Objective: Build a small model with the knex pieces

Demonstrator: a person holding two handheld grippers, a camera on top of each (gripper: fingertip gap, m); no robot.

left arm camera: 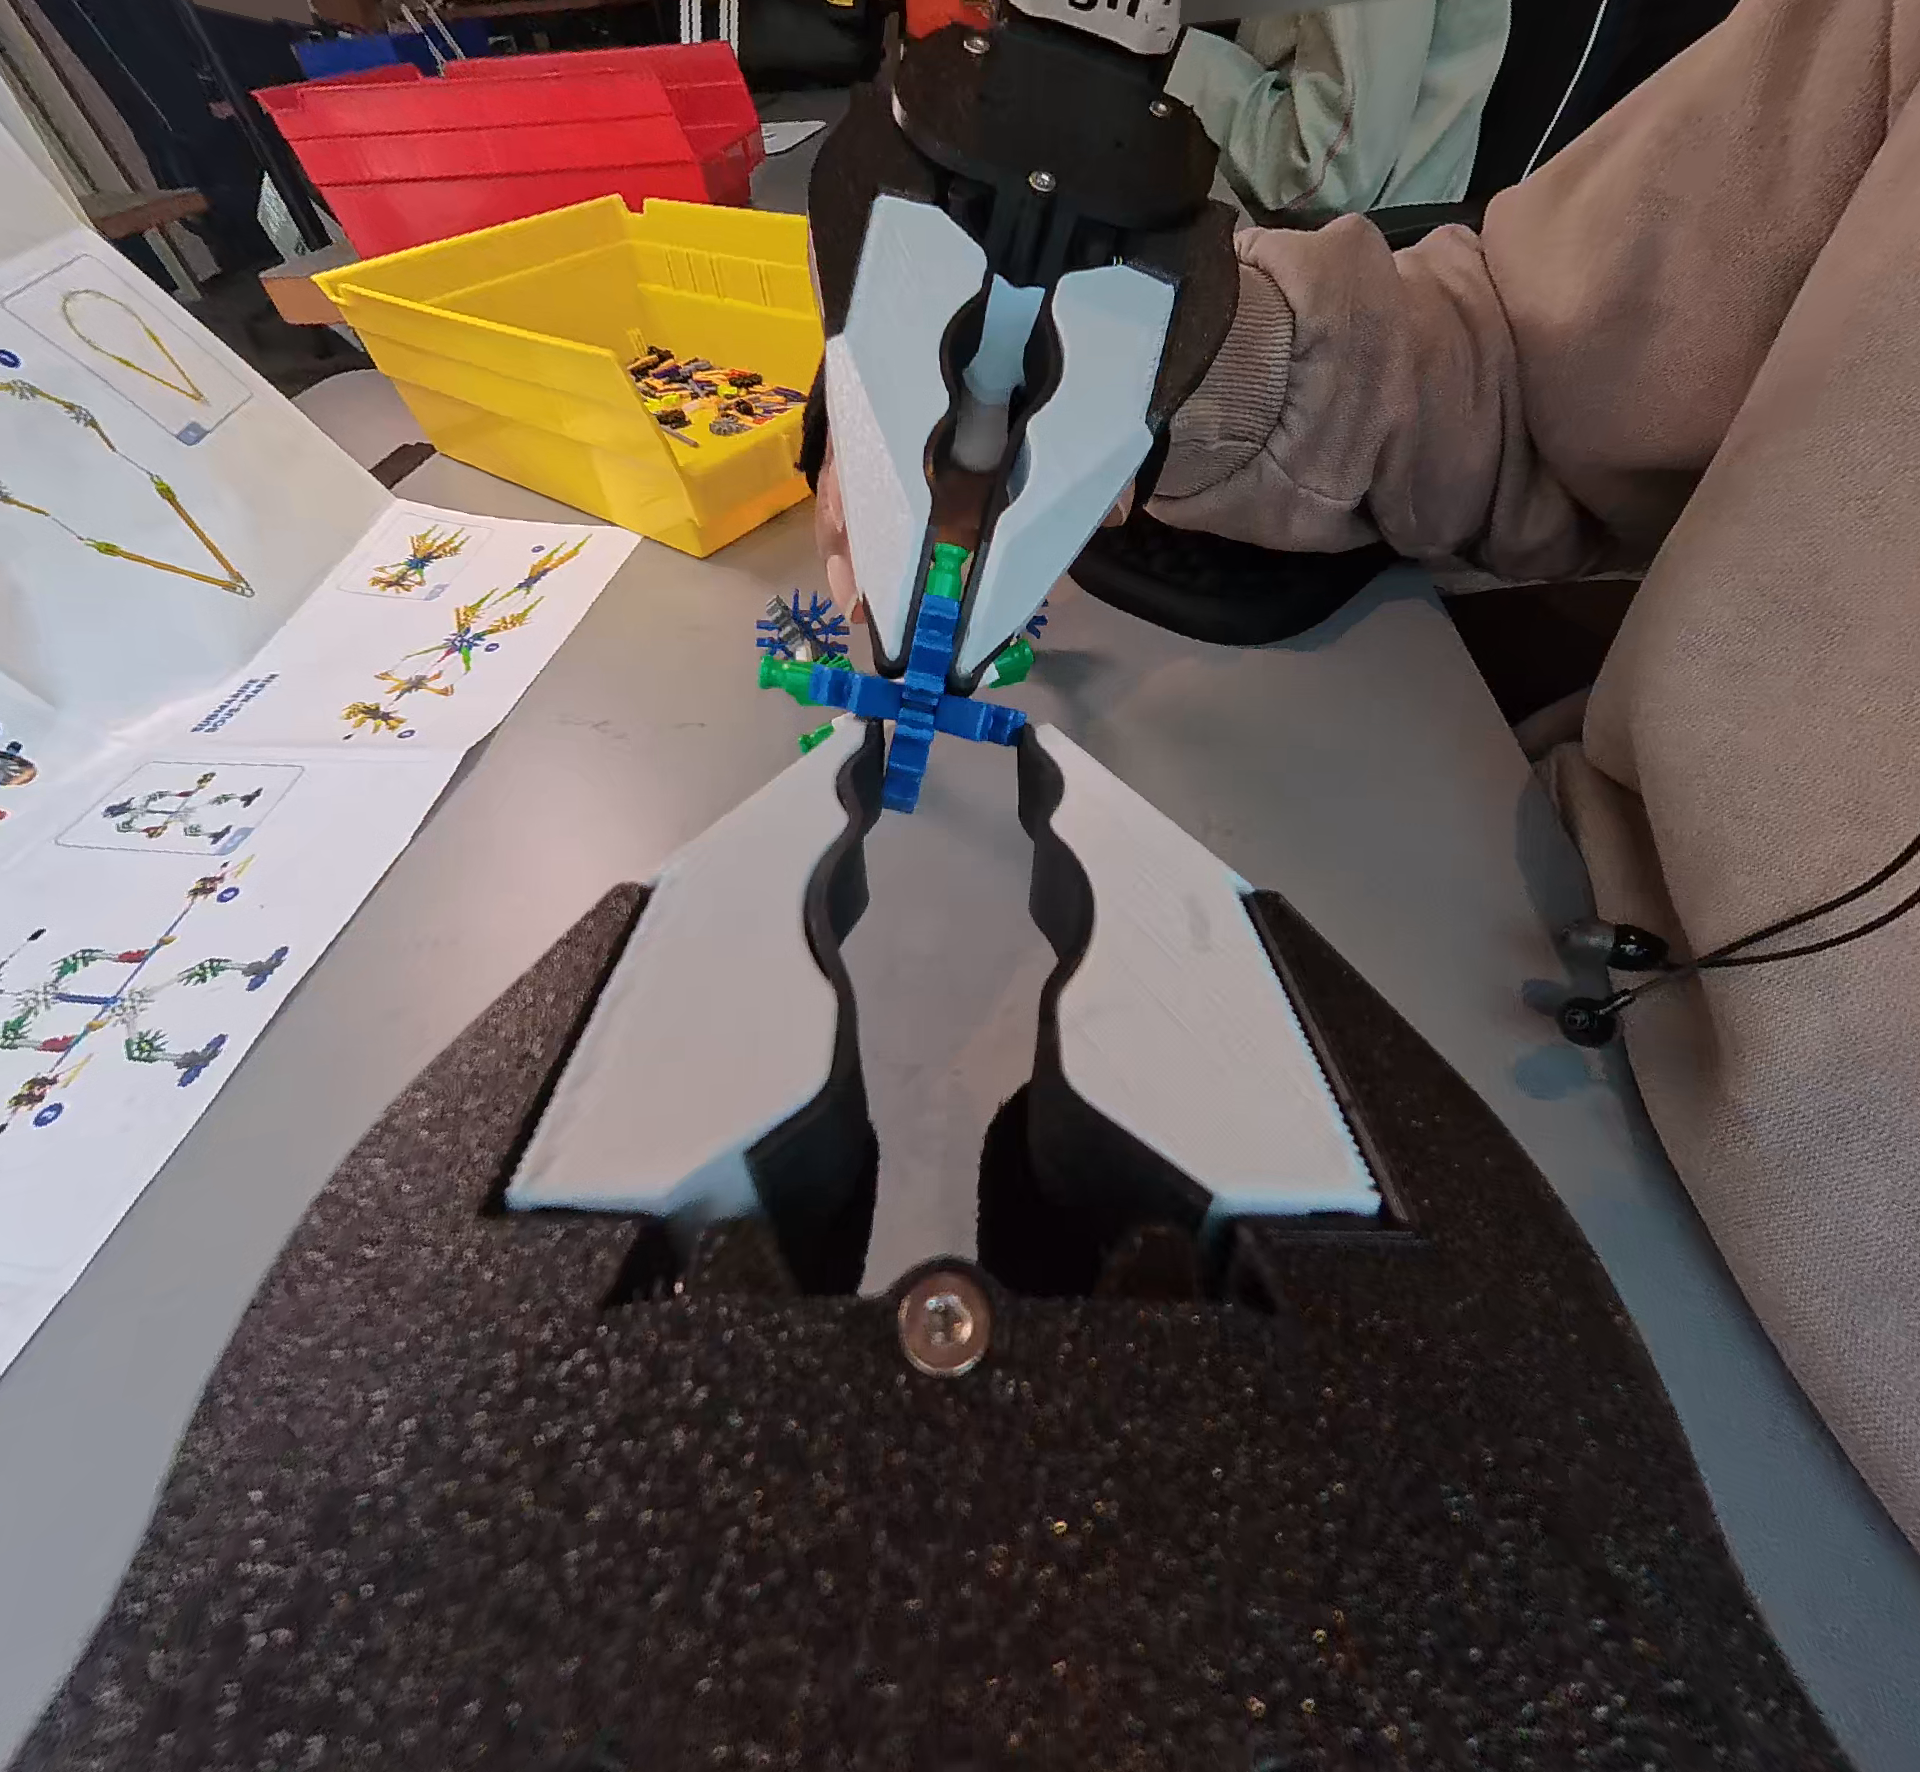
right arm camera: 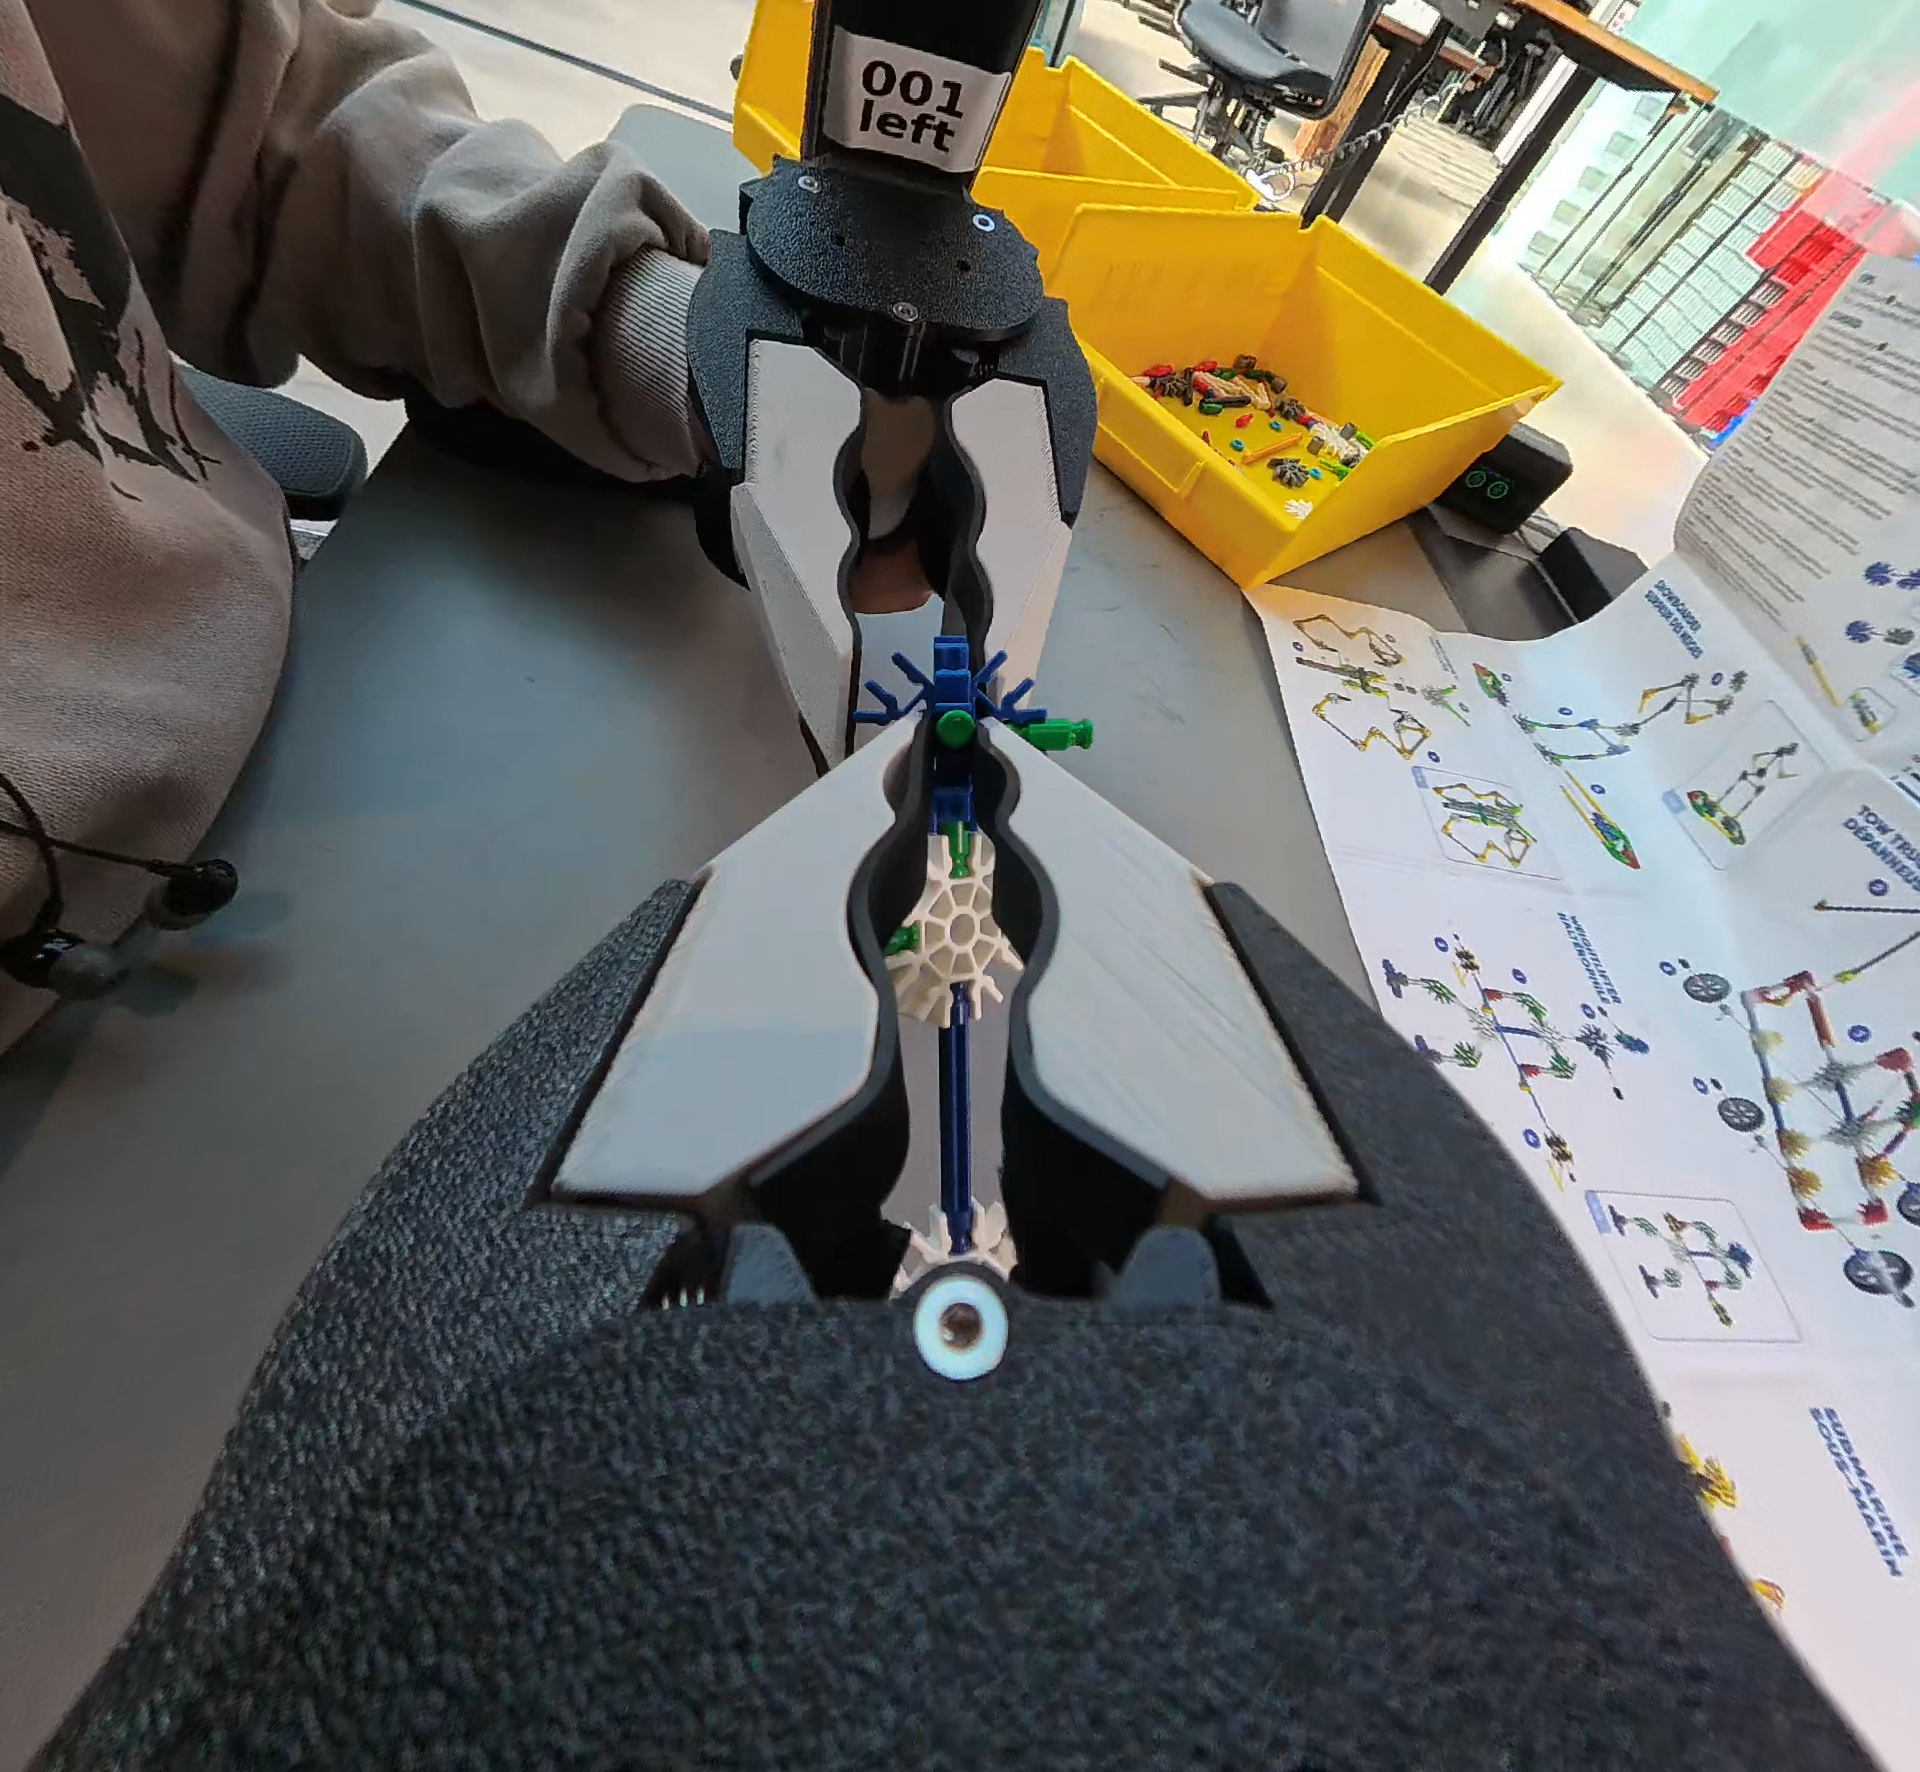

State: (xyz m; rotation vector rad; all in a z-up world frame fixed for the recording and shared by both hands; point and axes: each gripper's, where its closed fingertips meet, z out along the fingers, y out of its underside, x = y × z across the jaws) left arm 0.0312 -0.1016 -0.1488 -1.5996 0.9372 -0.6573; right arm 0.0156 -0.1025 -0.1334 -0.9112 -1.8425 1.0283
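Blue plastic cross-shaped connector [left arm camera: 914, 714] sits clamped in the right gripper [left arm camera: 925, 673], while the left gripper [left arm camera: 940, 735] (jaws apart, seemingly untouching) brackets its lower arm.

A grey surface [right arm camera: 520, 787] sits in an open office with a pale floor [right arm camera: 582, 29]. Black swivel chairs [right arm camera: 1257, 29] stand by wood-topped desks [right arm camera: 1558, 8] behind it. Daylight comes through the glazed wall [right arm camera: 1714, 195] at right.
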